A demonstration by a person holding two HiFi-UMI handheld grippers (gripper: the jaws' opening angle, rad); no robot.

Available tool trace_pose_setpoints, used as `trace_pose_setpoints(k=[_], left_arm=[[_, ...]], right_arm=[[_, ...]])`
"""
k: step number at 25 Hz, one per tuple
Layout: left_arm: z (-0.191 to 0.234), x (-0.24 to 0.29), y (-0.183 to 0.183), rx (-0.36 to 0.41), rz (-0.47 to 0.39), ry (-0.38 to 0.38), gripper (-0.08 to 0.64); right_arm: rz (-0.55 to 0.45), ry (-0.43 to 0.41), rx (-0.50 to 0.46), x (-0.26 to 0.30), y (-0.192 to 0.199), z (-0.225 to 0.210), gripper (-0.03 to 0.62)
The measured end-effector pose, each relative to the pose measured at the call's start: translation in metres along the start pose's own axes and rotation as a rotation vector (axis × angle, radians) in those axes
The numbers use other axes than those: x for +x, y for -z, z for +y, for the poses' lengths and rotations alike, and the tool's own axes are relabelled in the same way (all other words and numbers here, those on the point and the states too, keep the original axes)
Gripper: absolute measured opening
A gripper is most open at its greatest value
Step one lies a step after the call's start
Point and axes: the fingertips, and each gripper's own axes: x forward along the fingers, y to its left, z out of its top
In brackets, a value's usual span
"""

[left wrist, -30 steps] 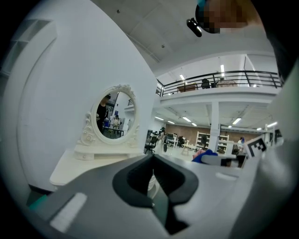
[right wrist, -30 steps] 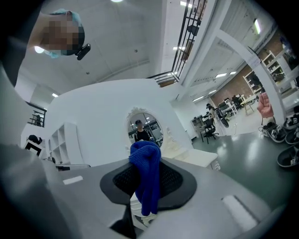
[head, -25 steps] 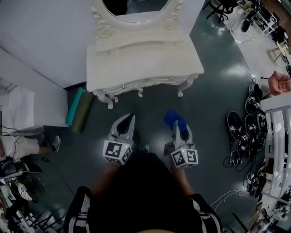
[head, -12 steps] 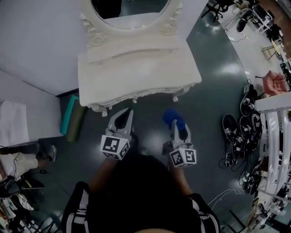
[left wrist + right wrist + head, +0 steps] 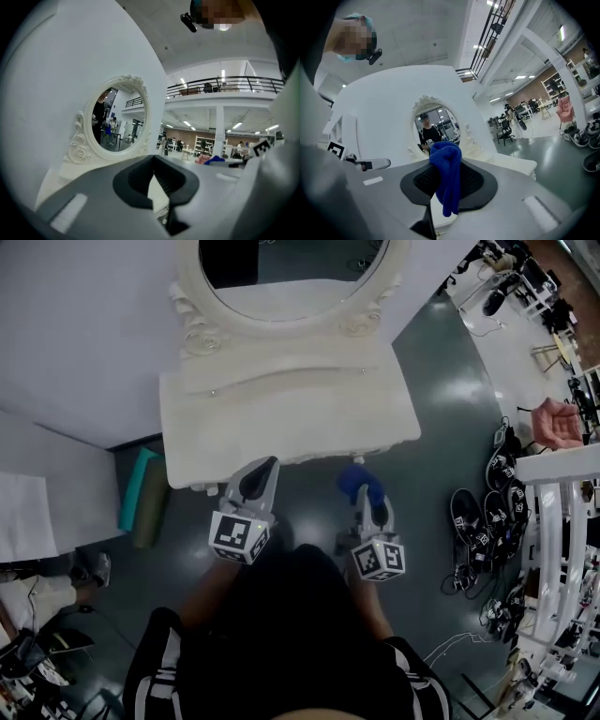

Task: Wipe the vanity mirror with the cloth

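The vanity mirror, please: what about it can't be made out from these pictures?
- Head view: the vanity mirror is cut off by the top edge.
- Right gripper view: the blue cloth in the right gripper hides part of its lower rim.
- Both gripper views: glass too small to show smudges.

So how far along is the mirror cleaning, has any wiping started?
Done: the crumpled blue cloth is picked up, clamped in the right gripper. In hand: the person stands at the white vanity table, both grippers near its front edge; the left gripper is shut and empty. Left: all the wiping, since the cloth is well short of the oval white-framed mirror.
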Motion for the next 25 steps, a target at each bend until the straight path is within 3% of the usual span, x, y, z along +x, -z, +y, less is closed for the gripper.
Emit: trace_pose_setpoints(k=[10, 20, 25], left_arm=[[0.038, 0.011, -0.024, -0.027, -0.024, -0.031, 0.009], [0.064, 0.074, -0.027, -0.022, -0.047, -0.136, 0.009], [0.085, 0.127, -0.045, -0.036, -0.07, -0.17, 0.009]], right_arm=[[-0.003, -0.048, -0.017, 0.051, -0.017, 0.033, 0.083], [-0.004, -0.116, 0.007, 0.141, -0.024, -0.003, 0.083], [0.003, -0.165, 0.021, 0.207, -0.041, -0.012, 0.083]])
